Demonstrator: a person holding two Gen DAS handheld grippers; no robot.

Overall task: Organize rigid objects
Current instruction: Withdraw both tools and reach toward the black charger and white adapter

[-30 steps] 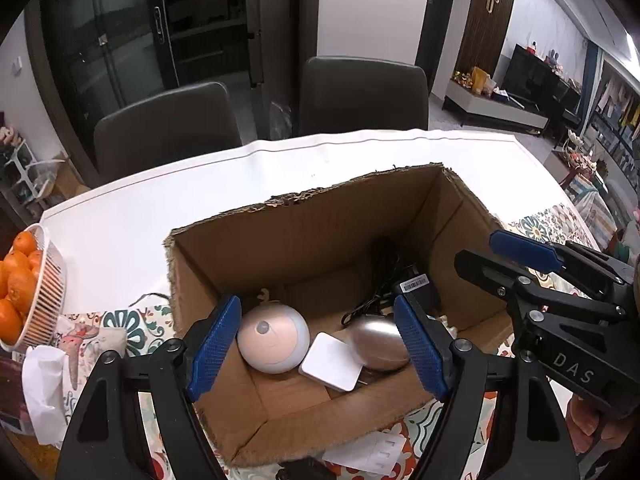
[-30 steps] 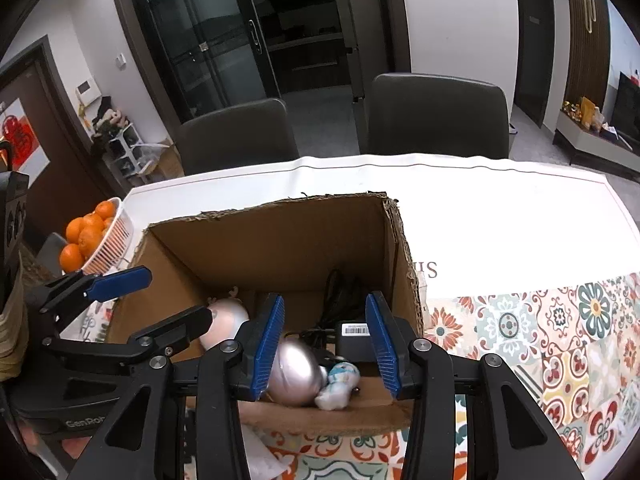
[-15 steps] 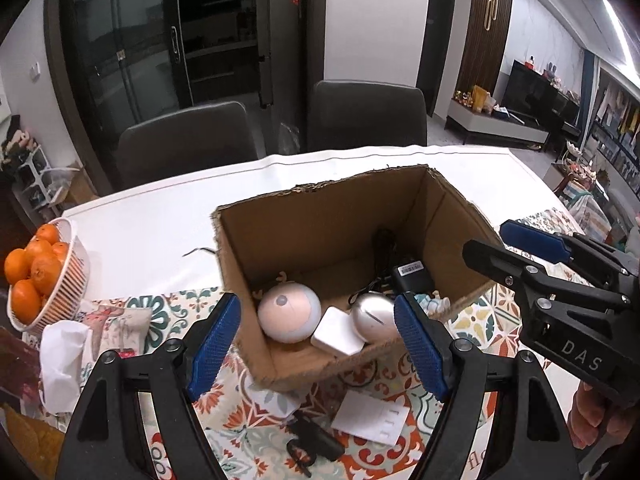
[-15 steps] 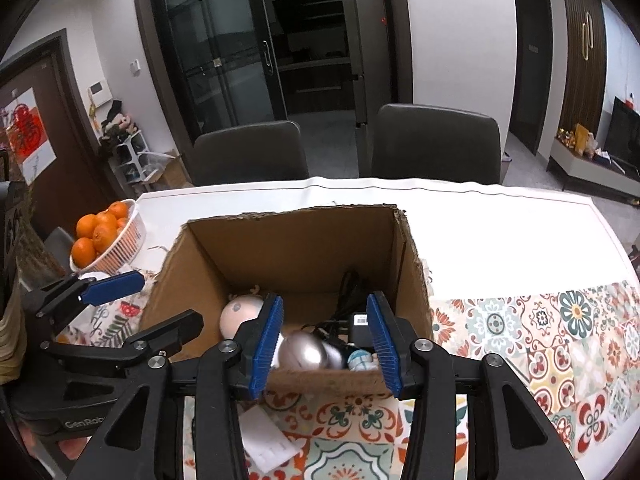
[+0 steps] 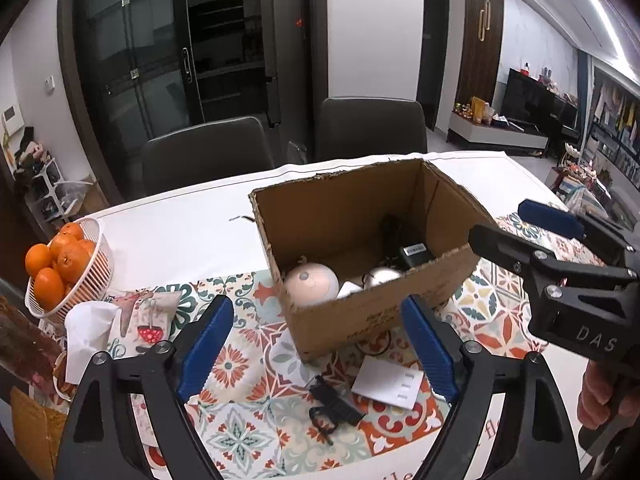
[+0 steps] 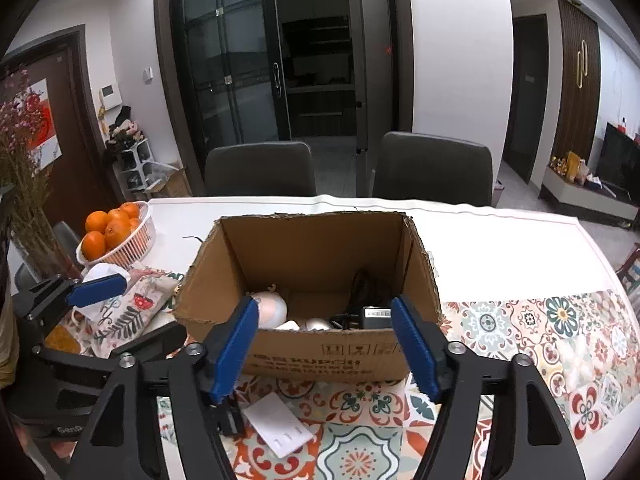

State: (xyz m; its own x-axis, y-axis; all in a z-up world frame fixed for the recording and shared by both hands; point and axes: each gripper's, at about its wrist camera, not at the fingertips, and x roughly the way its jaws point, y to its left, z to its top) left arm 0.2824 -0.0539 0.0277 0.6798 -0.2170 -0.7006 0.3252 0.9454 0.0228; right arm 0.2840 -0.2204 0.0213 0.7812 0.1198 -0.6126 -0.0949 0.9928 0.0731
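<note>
An open cardboard box [image 5: 384, 312] [image 6: 328, 356] stands on the patterned tablecloth. Inside lie a pale round device [image 5: 312, 284] [image 6: 272, 306], a silver egg-shaped object [image 5: 382, 277] [image 6: 318, 324], a small white square item [image 5: 349, 289] and a black adapter with cable [image 5: 414, 254] [image 6: 374, 314]. In front of the box lie a small black object [image 5: 334, 404] [image 6: 230, 416] and a white card [image 5: 388, 382] [image 6: 280, 424]. My left gripper [image 5: 316, 354] is open and empty, held back above the table in front of the box. My right gripper [image 6: 324, 348] is open and empty, in front of the box.
A white basket of oranges [image 5: 90, 264] [image 6: 136, 244] stands at the left. A crumpled tissue [image 5: 86, 330] and a printed cloth pouch [image 5: 144, 312] [image 6: 128, 312] lie beside it. Two dark chairs [image 6: 260, 168] stand behind the table. Dried flowers [image 6: 20, 168] stand far left.
Both grippers have pulled back and up from the box, so it looks smaller. The black object and white card in front of it have come into view. The right gripper's jaws have opened wider.
</note>
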